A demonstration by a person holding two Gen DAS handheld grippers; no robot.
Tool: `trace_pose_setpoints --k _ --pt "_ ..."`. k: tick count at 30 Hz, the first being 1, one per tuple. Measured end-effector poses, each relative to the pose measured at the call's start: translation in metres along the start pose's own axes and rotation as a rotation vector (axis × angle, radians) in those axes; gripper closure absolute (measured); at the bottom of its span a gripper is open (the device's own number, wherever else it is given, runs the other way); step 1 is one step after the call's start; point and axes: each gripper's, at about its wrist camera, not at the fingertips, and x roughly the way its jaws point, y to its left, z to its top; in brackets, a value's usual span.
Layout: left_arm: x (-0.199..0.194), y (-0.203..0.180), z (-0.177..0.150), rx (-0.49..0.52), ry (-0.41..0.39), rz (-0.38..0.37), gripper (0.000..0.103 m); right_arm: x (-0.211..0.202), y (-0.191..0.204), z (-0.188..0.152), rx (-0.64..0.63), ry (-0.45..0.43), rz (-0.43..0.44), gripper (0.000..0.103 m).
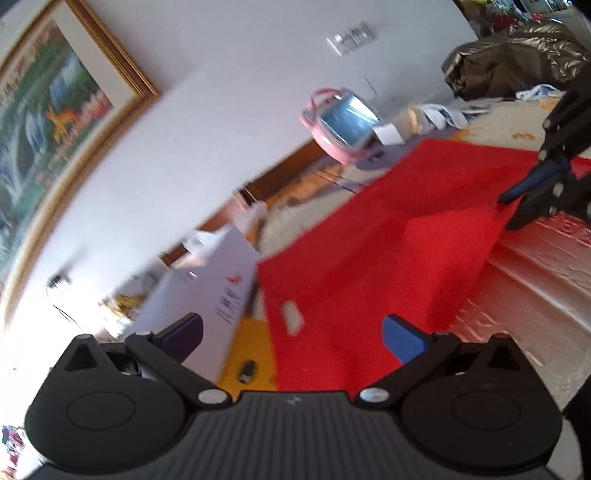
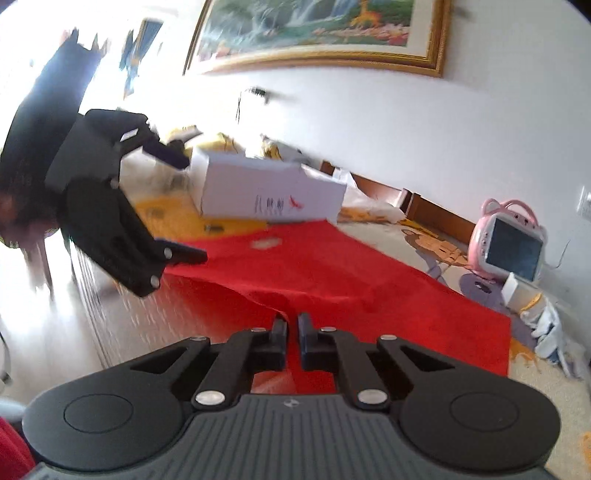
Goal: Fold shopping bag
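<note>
The red shopping bag lies spread flat on a patterned cloth; its near edge is raised in a fold. My right gripper is shut on that near edge, with red fabric pinched between its pads. In the left wrist view it shows at the right, gripping the bag's rim. My left gripper stands wide open over the bag's other corner, nothing pressed between its fingers. From the right wrist view the left gripper hangs at the left, its lower finger at the bag's edge.
A white cardboard box stands just beyond the bag. A pink toy screen sits at the far right near crumpled white cloths. A dark shiny jacket lies farther back. A framed painting hangs on the wall.
</note>
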Motion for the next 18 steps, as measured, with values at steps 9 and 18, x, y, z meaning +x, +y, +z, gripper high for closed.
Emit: trace_pose_setpoints --k 9,18 --pt "-0.020 0.038 0.019 0.049 -0.065 0.124 0.000 -0.024 -0.022 0.042 0.065 0.011 0.094 0.096" --pt "-0.019 0.037 0.012 0.259 -0.183 0.244 0.000 -0.015 -0.067 0.093 0.083 0.015 0.068 0.096"
